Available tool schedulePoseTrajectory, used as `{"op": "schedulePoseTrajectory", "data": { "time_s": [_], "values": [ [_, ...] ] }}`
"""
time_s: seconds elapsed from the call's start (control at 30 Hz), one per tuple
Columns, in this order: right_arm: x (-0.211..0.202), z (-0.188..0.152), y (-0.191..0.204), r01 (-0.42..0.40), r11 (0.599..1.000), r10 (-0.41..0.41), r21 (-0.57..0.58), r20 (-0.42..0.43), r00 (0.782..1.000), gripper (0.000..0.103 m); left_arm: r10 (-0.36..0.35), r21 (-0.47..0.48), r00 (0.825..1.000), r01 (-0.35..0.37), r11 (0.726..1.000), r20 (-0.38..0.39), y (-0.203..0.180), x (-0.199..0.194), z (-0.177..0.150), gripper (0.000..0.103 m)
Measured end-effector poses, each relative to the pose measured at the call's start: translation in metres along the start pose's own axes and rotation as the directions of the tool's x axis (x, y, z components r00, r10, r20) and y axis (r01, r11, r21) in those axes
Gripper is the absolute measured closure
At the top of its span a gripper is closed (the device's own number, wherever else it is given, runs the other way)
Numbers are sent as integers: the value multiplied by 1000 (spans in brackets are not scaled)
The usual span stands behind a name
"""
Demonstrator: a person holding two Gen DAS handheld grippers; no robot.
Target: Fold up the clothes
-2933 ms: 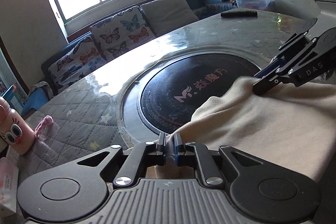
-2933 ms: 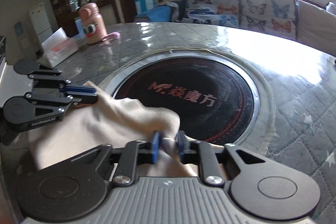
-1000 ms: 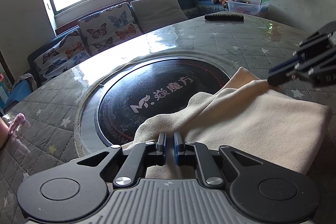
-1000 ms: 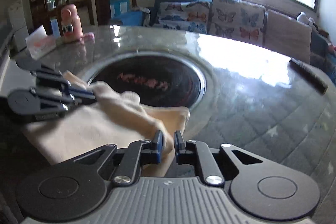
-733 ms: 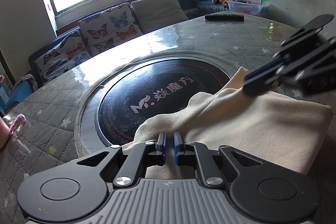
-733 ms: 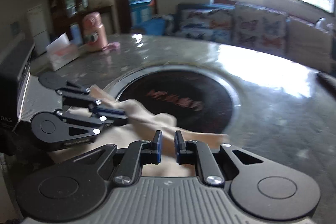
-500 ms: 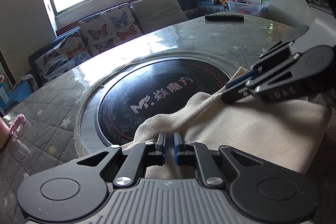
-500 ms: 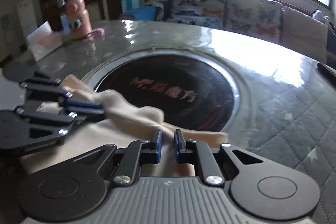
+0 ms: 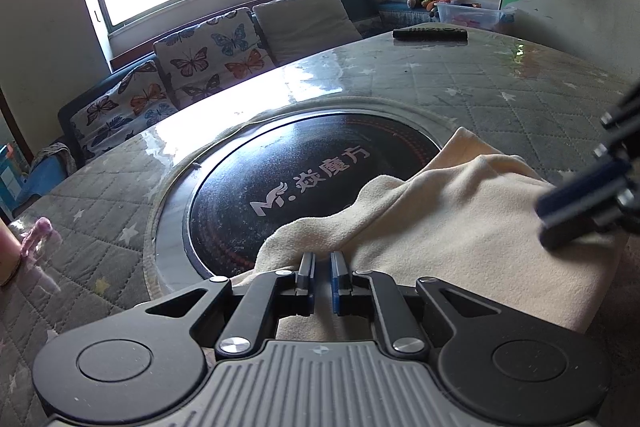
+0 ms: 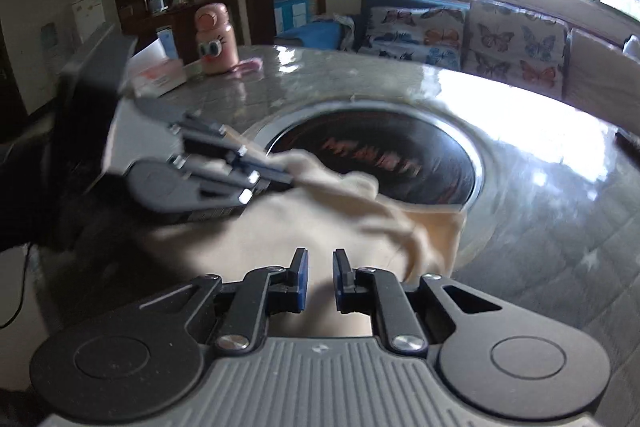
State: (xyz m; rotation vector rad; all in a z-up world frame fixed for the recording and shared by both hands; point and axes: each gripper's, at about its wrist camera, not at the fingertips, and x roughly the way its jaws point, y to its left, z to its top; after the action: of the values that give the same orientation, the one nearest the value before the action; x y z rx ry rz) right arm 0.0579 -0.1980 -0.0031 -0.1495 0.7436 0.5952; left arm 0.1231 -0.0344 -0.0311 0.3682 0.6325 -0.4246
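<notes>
A cream cloth (image 9: 460,227) lies folded on the round quilted table (image 9: 480,79), partly over the black round inset (image 9: 304,187) with white lettering. My left gripper (image 9: 320,267) is shut on the cloth's bunched near-left edge. The right wrist view shows that gripper (image 10: 290,181) from the side, its tips at the cloth (image 10: 320,219). My right gripper (image 10: 320,269) hovers over the cloth's near right part, shut with nothing held. It shows blurred at the right edge of the left wrist view (image 9: 544,223).
A black remote (image 9: 430,34) lies at the table's far edge. A pink bottle (image 10: 212,43) and a tissue box (image 10: 160,75) stand at the table's left side. A sofa with butterfly cushions (image 9: 192,67) runs under the window.
The right gripper swung in over the cloth toward the left gripper, then pulled back to the right. The cloth and the left gripper kept still.
</notes>
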Motion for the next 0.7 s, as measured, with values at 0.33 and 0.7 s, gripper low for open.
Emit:
{"op": "schedulePoseTrajectory", "data": {
  "time_s": [0.33,0.7],
  "values": [
    [-21,-25,0,30,999,-30,25,16,999,92,11,10,1000,-11,1000,7,-1,-1,-1,94],
    [-16,-33,2,57,998,-57,26,8,998,92,6,-8,998,-6,1000,64,-3,-31,-3,84]
  ]
}}
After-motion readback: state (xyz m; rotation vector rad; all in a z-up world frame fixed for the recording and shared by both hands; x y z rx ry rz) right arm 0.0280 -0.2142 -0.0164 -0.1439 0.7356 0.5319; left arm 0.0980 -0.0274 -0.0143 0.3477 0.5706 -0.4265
